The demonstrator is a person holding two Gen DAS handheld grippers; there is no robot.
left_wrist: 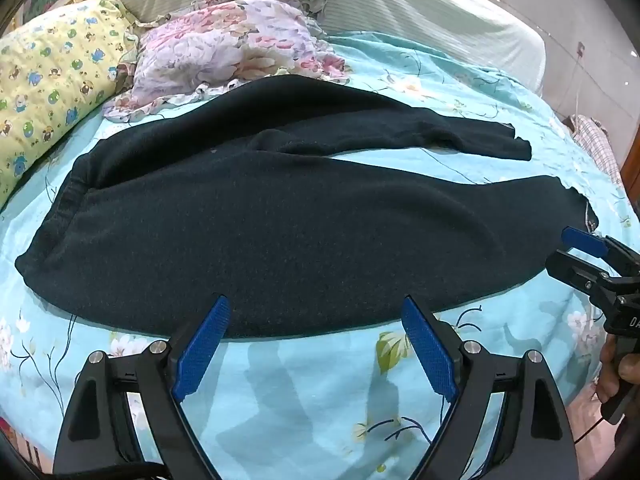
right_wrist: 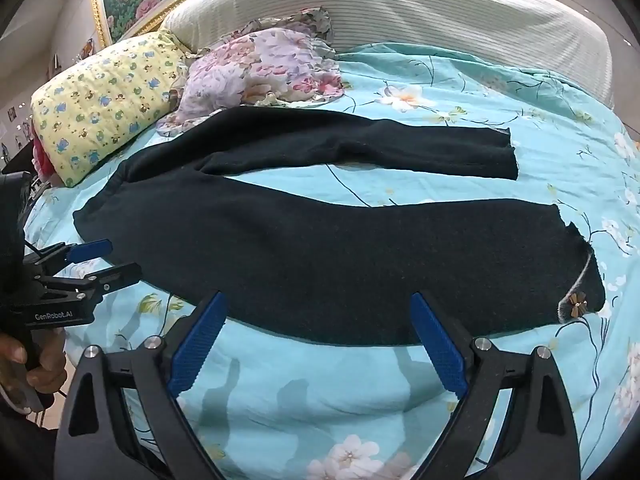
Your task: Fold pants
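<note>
A: Spreading across the middle of the frame, the pants are laid flat on the bedsheet, legs parted toward the right.

B: And the grippers?

A: The left gripper and right gripper are held wide open at the near hem; nothing is gripped.

White lettering "GenRobot.AI" on the black body of the left gripper, seen at the left edge of the right wrist view. Letters "DA", cut off, on the right gripper body at the right edge of the left wrist view.
</note>
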